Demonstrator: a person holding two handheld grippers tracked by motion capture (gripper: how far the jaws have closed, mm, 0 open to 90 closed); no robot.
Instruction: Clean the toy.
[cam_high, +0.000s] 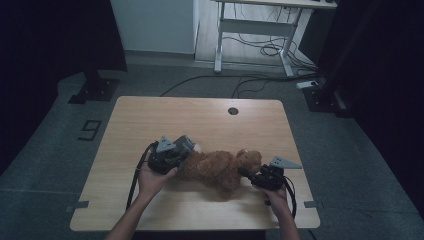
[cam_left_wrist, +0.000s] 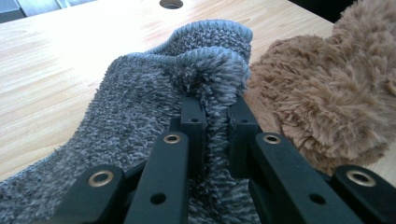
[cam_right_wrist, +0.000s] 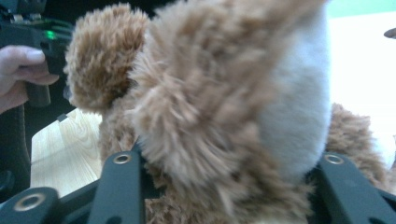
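A brown plush bear (cam_high: 217, 170) lies on its side across the near middle of the wooden table (cam_high: 150, 115). At its left end is a grey fuzzy sock-like cloth (cam_high: 186, 144). My left gripper (cam_high: 187, 150) is shut on a fold of that grey cloth (cam_left_wrist: 140, 107), the jaws (cam_left_wrist: 215, 112) pinching it just beside the bear's fur (cam_left_wrist: 327, 93). My right gripper (cam_high: 243, 172) is at the bear's head on the right. In the right gripper view the jaws (cam_right_wrist: 228, 161) stand wide on either side of the bear's head (cam_right_wrist: 210, 93). Fur hides the tips.
A round cable hole (cam_high: 233, 111) sits near the table's far edge. Bare wood lies beyond the bear and to its left. Behind the table on the floor are a white desk frame (cam_high: 260, 30), loose cables (cam_high: 270, 50) and two dark stand bases (cam_high: 95, 90).
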